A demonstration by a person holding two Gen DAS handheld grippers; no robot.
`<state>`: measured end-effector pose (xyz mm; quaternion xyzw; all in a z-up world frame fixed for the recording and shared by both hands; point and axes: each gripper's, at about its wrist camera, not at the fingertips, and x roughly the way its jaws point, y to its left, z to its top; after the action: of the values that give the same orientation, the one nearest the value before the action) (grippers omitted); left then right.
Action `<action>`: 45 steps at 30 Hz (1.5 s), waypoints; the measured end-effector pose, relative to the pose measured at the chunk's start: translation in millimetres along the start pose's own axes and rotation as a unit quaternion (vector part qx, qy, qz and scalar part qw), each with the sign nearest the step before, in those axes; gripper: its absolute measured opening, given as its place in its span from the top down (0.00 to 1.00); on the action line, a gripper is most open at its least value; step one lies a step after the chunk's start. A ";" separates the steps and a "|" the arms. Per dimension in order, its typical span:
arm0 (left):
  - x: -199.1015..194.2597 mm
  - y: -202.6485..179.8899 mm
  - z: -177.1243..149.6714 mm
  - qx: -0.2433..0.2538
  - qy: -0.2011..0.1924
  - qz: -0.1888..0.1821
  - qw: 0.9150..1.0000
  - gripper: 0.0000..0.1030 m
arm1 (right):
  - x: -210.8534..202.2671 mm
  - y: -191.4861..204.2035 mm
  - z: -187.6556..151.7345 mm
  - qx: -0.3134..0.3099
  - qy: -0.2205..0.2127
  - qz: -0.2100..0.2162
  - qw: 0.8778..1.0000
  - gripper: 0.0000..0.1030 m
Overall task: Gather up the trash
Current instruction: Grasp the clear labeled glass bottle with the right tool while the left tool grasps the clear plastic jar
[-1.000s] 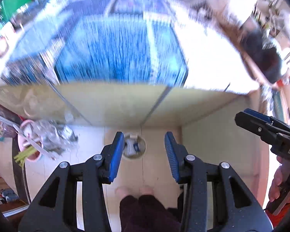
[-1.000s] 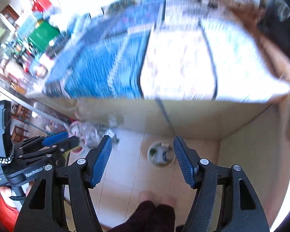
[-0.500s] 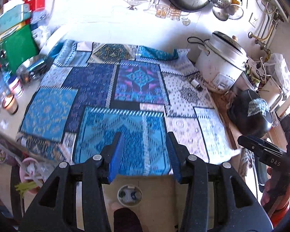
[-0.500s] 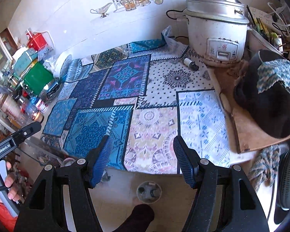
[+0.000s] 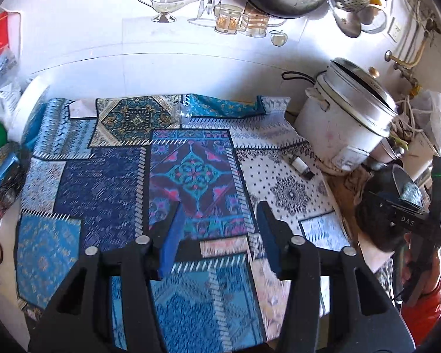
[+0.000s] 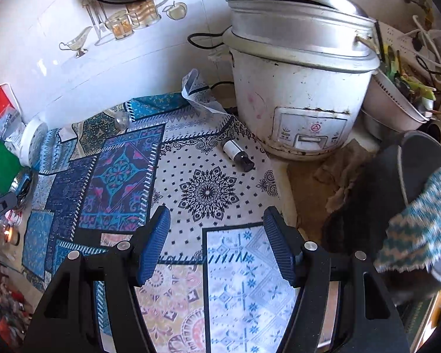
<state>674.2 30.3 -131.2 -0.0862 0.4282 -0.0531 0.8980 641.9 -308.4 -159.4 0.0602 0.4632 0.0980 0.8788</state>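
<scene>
- Ahead of the right gripper (image 6: 216,242), jaws parted and empty, a small bottle (image 6: 238,156) lies on the patterned cloth (image 6: 208,188).
- Left gripper (image 5: 217,235): jaws have just been opening, nothing between them.

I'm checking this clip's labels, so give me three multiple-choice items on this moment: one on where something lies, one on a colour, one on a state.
1. Where does the small bottle lie?
A. On the patterned cloth, in front of the rice cooker
B. Inside the rice cooker
C. Between the right gripper's pads

2. What colour are the pads of the right gripper?
A. Red
B. Blue
C. Yellow

3. How does the left gripper stand?
A. Shut on the bottle
B. Shut on a cloth
C. Open, holding nothing

Answers:
1 A: the bottle lies on its side on the cloth, near the cooker's base.
2 B: both ribbed pads are blue.
3 C: its jaws have just been opening, with only the cloth far beneath them.
</scene>
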 end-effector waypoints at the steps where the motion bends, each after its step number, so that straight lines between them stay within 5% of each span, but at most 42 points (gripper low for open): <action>1: 13.1 -0.3 7.9 -0.003 0.002 0.008 1.000 0.48 | 9.8 -3.0 7.8 -0.005 0.006 0.000 1.000 0.40; 7: 79.8 7.5 43.8 -0.068 0.020 0.043 0.997 0.48 | 83.2 -4.7 50.1 -0.087 0.051 0.006 0.995 0.42; 12: 133.6 16.4 63.0 -0.113 0.046 0.065 0.990 0.48 | 135.8 7.7 56.5 -0.183 0.086 -0.028 0.979 0.52; 17: 158.2 20.0 66.2 -0.129 0.060 0.083 0.986 0.48 | 166.0 5.1 61.2 -0.206 0.108 -0.030 0.972 0.60; 27: 177.7 27.7 67.2 -0.134 0.078 0.098 0.983 0.48 | 180.3 6.8 63.8 -0.204 0.138 -0.005 0.969 0.61; 30: 181.2 28.4 68.8 -0.132 0.079 0.100 0.983 0.48 | 183.2 10.5 62.0 -0.205 0.150 0.004 0.967 0.75; 32: 183.3 30.0 71.1 -0.131 0.080 0.100 0.983 0.48 | 182.4 14.0 62.0 -0.201 0.154 0.021 0.967 0.75; 39: 194.5 45.3 96.3 -0.127 0.074 0.069 0.987 0.45 | 163.0 33.1 65.6 -0.187 0.132 0.046 0.972 0.75; 45: 241.4 63.5 134.7 -0.088 0.085 0.051 0.991 0.43 | 142.4 41.6 72.5 -0.146 0.093 0.036 0.984 0.75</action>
<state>931.9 66.5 -244.1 -0.1379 0.5095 0.0233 0.8490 775.5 -236.6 -224.6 -0.0618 0.5213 0.2016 0.8269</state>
